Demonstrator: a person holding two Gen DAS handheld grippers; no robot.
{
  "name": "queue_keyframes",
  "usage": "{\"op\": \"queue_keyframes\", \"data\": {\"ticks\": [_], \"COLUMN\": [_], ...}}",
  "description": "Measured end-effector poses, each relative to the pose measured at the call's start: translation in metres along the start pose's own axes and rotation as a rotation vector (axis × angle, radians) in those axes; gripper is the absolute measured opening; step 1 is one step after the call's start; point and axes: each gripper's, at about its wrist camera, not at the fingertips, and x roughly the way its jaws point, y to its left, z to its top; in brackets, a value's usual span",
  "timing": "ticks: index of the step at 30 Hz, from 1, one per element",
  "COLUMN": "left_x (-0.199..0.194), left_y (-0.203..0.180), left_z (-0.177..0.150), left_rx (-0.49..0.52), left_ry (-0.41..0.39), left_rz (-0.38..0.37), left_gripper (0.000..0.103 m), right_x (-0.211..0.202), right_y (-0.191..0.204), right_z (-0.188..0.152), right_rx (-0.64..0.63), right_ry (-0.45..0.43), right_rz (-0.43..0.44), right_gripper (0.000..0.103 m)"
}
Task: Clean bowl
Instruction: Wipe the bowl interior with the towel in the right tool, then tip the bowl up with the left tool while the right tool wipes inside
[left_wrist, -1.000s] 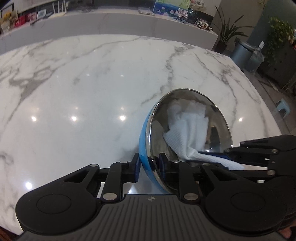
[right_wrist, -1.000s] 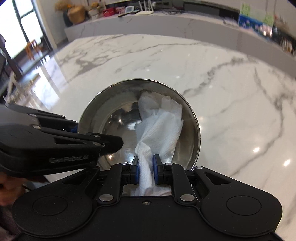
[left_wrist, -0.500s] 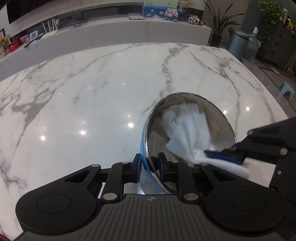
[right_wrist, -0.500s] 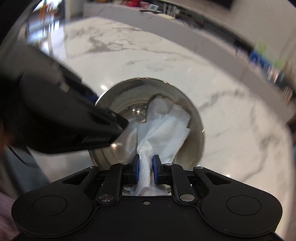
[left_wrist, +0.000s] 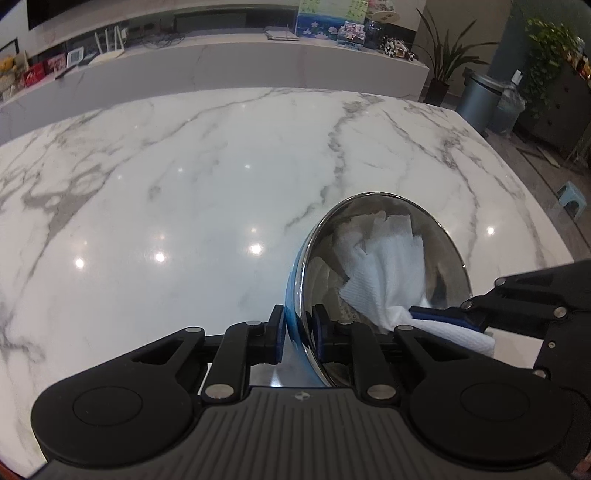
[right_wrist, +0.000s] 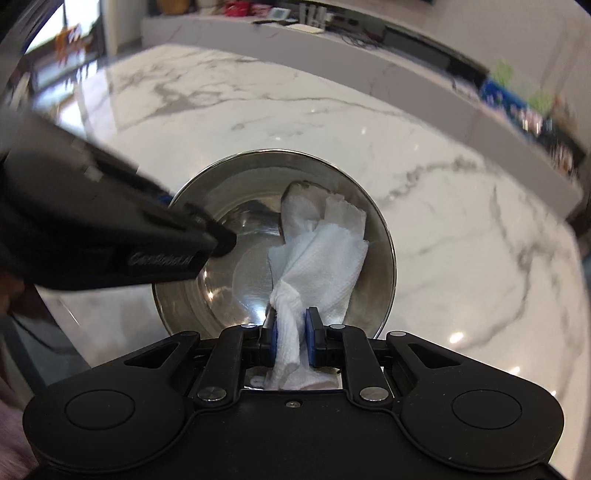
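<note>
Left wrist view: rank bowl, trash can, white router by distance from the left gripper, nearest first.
1. Bowl: its rim is clamped in the left gripper, at lower right.
2. Trash can: on the floor past the table's far right corner.
3. Router: on the back counter, upper left; close to the can's range, so this order is loose.

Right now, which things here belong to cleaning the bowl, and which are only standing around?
For the job:
- bowl
- paper towel
- left claw
- right claw

Only standing around:
- bin
- potted plant
- blue stool
</note>
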Motion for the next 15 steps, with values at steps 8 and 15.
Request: {"op": "queue_keyframes", "data": {"ticks": [8,15], "left_x": [0.002,0.006], "left_y": [0.011,0.010], "left_z": [-0.007,-0.008], "left_rx": [-0.124,-0.088], "left_ry": [0.051,0.058], "left_rz": [-0.068,-0.066], "left_gripper": [0.034,0.017], "right_x": [0.013,0.010], "right_y": [-0.030,-0.015], "right_z": [-0.009,-0.008], "right_rx": [0.337,0.288], "right_ry": [0.041,0.018], "right_rz": [0.220,0.178], "right_gripper": [0.012,0.012]}}
